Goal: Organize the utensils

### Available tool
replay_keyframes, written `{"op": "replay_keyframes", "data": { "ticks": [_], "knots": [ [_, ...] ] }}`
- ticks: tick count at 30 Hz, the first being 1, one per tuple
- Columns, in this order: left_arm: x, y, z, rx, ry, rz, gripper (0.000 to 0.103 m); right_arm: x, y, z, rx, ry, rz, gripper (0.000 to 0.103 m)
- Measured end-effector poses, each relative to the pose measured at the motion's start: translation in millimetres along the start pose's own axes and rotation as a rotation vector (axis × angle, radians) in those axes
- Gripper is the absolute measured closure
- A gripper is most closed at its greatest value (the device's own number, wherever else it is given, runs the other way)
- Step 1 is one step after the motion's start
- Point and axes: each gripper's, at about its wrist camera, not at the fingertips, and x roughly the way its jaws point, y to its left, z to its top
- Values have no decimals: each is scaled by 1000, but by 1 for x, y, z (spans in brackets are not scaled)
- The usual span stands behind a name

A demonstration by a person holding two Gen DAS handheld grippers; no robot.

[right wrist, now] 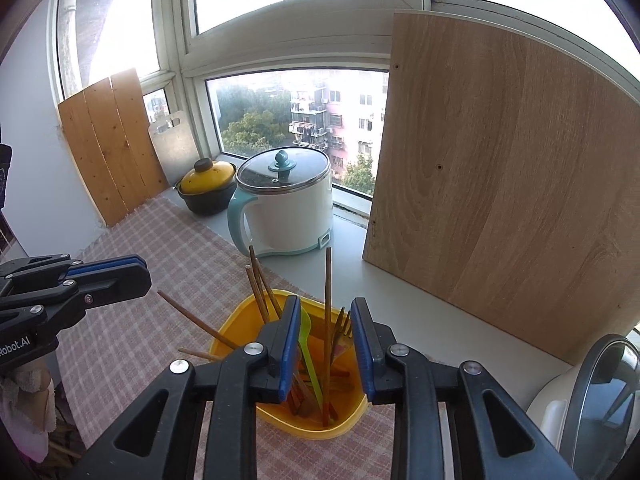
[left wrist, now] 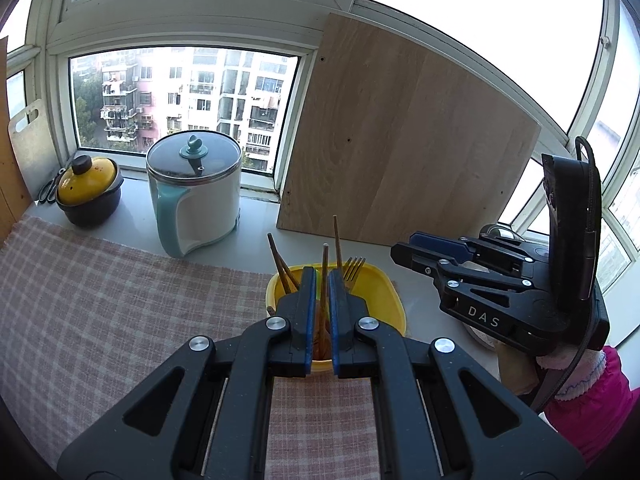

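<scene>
A yellow container [right wrist: 312,424] stands on the checked cloth and holds several wooden chopsticks [right wrist: 328,300], a metal fork [right wrist: 342,324] and a green plastic utensil [right wrist: 306,336]. One chopstick [right wrist: 192,318] leans out over its left rim. My right gripper [right wrist: 326,304] hovers just above the container, open, and its pads touch nothing. In the left wrist view the container [left wrist: 376,284] and fork [left wrist: 354,268] lie right behind my left gripper [left wrist: 322,276], which is shut and empty; a standing chopstick shows through its slit. The right gripper [left wrist: 396,254] is at the right there, and the left gripper [right wrist: 146,276] at the left in the right wrist view.
A white electric pot with a teal handle [right wrist: 288,208] and a dark pot with a yellow lid [right wrist: 208,184] stand by the window. A large wooden board [right wrist: 500,180] leans at the right. A glass-lidded pot [right wrist: 592,392] sits near right. A pink sleeve [left wrist: 588,400] shows.
</scene>
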Motion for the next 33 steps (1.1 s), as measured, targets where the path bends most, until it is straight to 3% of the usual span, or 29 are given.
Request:
{"op": "replay_keyframes", "data": {
  "ticks": [5, 11, 13, 17, 19, 22, 25, 33],
  "knots": [
    [-21, -5, -13, 18, -15, 2, 100, -21, 7, -9, -1, -22, -2, 73],
    [-46, -8, -32, 34, -10, 5, 97, -48, 18, -22, 14, -72, -12, 44],
    [-55, -8, -40, 40, -13, 12, 76, -56, 21, -28, 20, -84, -16, 35],
    [-71, -8, -52, 46, -28, 31, 64, -69, 26, -37, 41, -94, -13, 21],
    [-78, -7, -57, 42, -32, 39, 43, -75, 31, -42, 40, -99, -23, 16],
    [-87, -6, -64, 29, -40, 56, 27, -82, 37, -49, 35, -104, -54, 10],
    [-93, -6, -68, 25, -34, 82, 20, -89, 40, -54, 34, -119, -67, 0],
    [-104, -14, -84, 49, -24, 181, 10, -98, 55, -63, -5, -129, -110, 0]
  ]
}}
